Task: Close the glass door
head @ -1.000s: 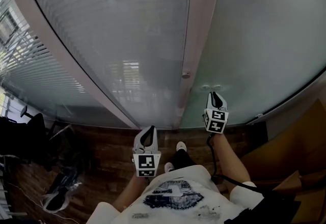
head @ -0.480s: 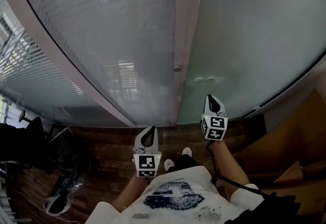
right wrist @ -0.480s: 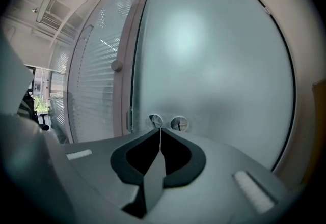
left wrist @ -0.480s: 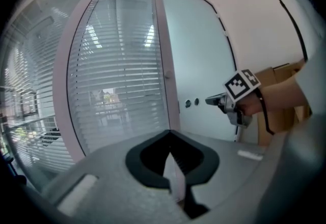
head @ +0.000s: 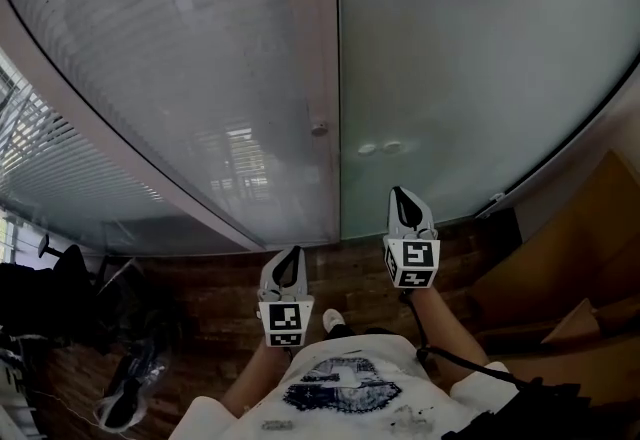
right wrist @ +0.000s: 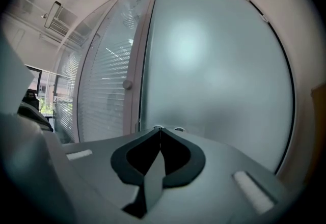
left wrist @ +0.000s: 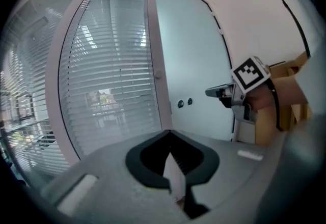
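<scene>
Pulled back from the glass door [head: 470,68], which looked shut against its frame [head: 322,48], the right gripper [head: 402,196] and left gripper [head: 291,256] kept fingers clenched on nothing, leaving little undone.

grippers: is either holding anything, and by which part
Nothing is held: left gripper and right gripper are both shut and empty, short of the glass door.
</scene>
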`<state>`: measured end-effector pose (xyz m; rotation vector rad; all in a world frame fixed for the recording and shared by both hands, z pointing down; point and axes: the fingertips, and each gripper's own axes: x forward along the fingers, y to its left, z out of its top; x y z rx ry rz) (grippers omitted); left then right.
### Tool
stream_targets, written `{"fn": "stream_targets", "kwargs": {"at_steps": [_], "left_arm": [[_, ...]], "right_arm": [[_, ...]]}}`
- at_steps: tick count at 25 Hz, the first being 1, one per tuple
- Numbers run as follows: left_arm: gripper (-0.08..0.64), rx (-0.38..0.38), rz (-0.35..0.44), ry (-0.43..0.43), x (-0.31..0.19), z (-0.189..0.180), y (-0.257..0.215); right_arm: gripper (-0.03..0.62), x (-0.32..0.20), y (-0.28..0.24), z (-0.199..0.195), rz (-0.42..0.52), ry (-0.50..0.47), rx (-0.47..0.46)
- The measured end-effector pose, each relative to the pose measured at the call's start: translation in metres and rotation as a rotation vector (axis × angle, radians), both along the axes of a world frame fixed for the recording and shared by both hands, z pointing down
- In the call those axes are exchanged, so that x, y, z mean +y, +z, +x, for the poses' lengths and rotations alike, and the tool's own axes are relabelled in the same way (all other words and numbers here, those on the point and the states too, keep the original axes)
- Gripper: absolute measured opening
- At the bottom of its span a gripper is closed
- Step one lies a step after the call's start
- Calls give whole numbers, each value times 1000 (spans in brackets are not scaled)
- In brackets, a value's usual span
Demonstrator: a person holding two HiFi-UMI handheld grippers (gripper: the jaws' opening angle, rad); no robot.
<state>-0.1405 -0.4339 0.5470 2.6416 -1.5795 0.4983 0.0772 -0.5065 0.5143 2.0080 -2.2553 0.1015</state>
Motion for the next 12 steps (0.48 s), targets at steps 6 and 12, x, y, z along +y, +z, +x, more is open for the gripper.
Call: {"fn": "stream_targets", "kwargs": {"at_steps": [6,12], "left_arm": [[2,-12,10,16,12,26,-5],[2,-27,23,23,50,63,-12]], "right_arm": [[8,34,-12,7,27,-42,3],[8,89,-3,28,9,-91,-18]]}}
